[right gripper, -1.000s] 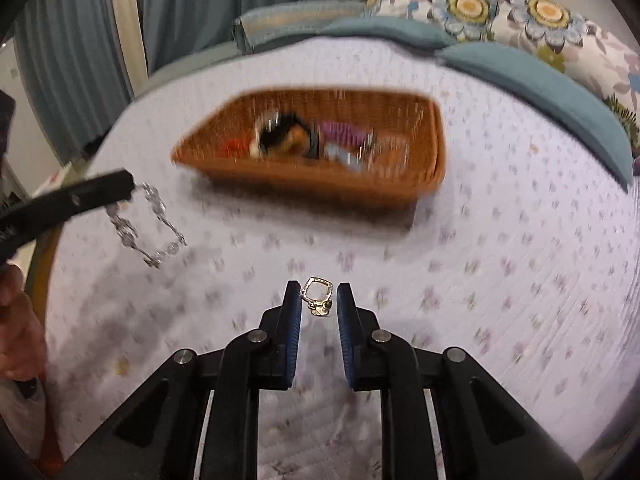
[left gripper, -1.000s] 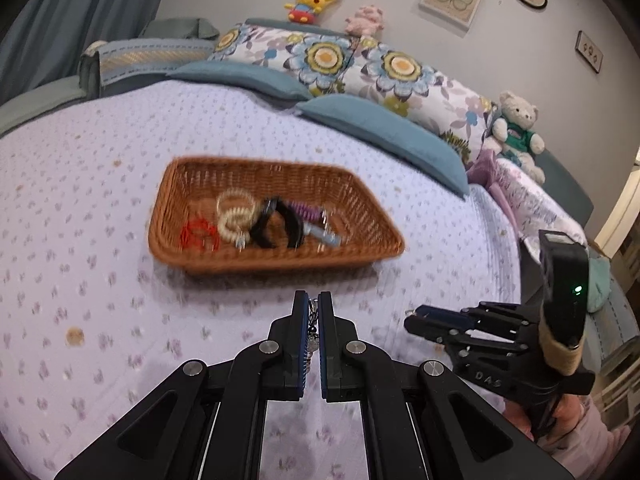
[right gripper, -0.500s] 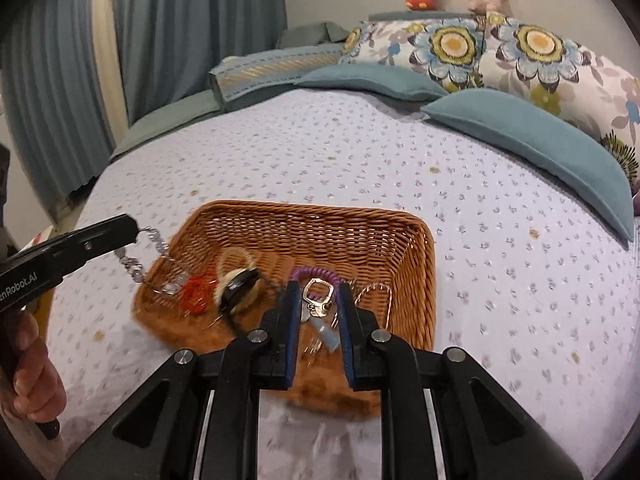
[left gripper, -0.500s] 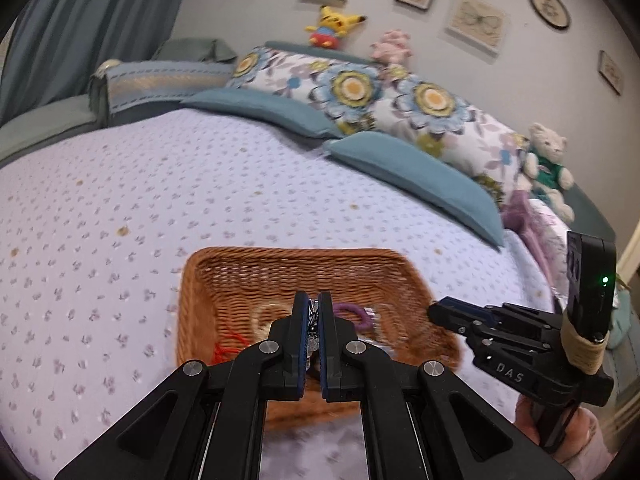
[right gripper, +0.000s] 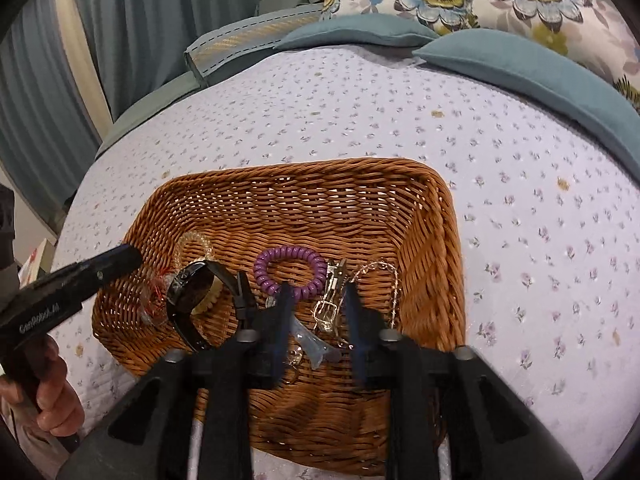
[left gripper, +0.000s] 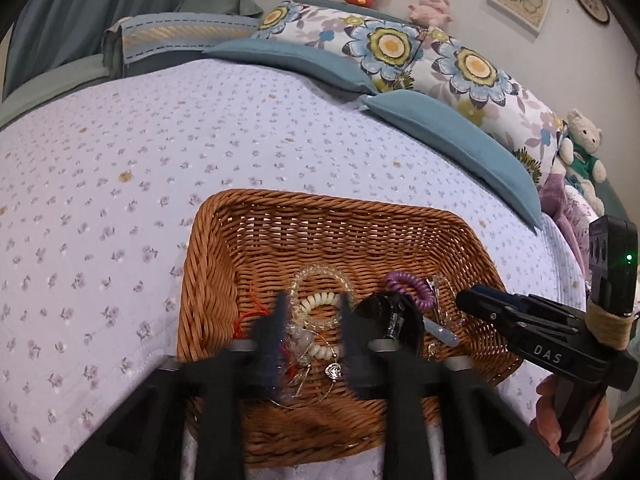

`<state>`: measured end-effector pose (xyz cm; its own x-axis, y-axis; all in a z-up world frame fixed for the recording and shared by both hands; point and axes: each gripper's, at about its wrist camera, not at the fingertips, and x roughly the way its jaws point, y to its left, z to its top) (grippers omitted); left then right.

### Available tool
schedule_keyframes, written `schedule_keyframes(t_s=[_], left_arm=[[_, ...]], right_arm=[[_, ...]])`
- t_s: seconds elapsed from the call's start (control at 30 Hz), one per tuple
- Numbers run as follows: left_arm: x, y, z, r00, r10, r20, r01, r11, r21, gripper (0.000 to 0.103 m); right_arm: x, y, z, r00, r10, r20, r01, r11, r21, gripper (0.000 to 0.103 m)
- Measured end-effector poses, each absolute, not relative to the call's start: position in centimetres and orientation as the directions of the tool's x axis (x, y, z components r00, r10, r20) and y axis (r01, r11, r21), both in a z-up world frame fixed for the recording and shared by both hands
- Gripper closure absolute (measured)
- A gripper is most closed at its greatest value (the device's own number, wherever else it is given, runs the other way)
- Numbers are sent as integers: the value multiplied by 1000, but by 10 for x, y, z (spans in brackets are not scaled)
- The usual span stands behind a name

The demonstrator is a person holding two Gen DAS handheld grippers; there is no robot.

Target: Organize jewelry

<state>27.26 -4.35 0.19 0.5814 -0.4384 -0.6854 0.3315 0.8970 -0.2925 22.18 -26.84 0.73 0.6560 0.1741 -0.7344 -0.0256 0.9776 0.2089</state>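
Note:
A brown wicker basket (left gripper: 224, 248) (right gripper: 432, 240) lies on the bed and holds several jewelry pieces. My left gripper (left gripper: 312, 332) is open above the basket's near left part; a clear bead bracelet (left gripper: 298, 338) lies below it beside a cream bead bracelet (left gripper: 320, 300). My right gripper (right gripper: 316, 312) is open above the basket's near middle; a small gold square buckle (right gripper: 326, 312) lies between its fingers. A purple coil band (right gripper: 290, 270) (left gripper: 408, 286), a black watch (right gripper: 188, 292) (left gripper: 390, 314) and a red string (left gripper: 250, 314) also lie inside.
The bed has a lilac flowered cover (left gripper: 120, 184). Blue and flowered pillows (left gripper: 440, 128) line its far side, with plush toys (left gripper: 582, 144) at the right. Grey-blue curtains (right gripper: 80, 60) hang to the left. Each gripper shows in the other's view, left (right gripper: 68, 284) and right (left gripper: 520, 320).
Both grippers moved forward over the basket and opened. The bead bracelet dropped from the left gripper and the gold buckle from the right; both now lie in the basket.

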Motion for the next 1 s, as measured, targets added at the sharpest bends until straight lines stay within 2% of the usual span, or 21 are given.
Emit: schedule_keyframes(t_s=[0.07,0.33,0.4,0.47,0.53,0.6,0.73,0.83,1.0], left_arm=[[266,-42,10,618,-422,-664,325,905,-273,40],[209,-41,59,680,-409,-609,342,911,-230,40],[179,-40,72,707,-388,-590,332,920,-208,36],[152,-40,79,723,-374,-581,321,926,-196,31],[127,-38,79,734,-351,-582,301,935,-185,29],[103,-33,74,735,-347,-583,288,938,-195,29],[76,-21,62,775,-280,-567,208,960,-190,29],[67,-17,58,799,-240,-552,185,971,-154,29],[67,-10,44,799,-230,-556,161,972,-171,29]], right_arm=[[218,-270,13,669,174,-722,-31,978,207,60],[166,-263,56,728,163,-666,-40,980,195,60],[139,-255,66,746,167,-644,-62,981,183,59],[109,-246,72,766,128,-630,-54,989,134,53],[80,-239,74,788,95,-608,-46,994,95,44],[53,-235,72,816,54,-576,-22,998,62,42],[22,-233,68,858,-26,-513,30,1000,0,41],[23,-242,71,869,-17,-495,43,998,41,41],[28,-243,57,857,-28,-514,50,998,29,41]])
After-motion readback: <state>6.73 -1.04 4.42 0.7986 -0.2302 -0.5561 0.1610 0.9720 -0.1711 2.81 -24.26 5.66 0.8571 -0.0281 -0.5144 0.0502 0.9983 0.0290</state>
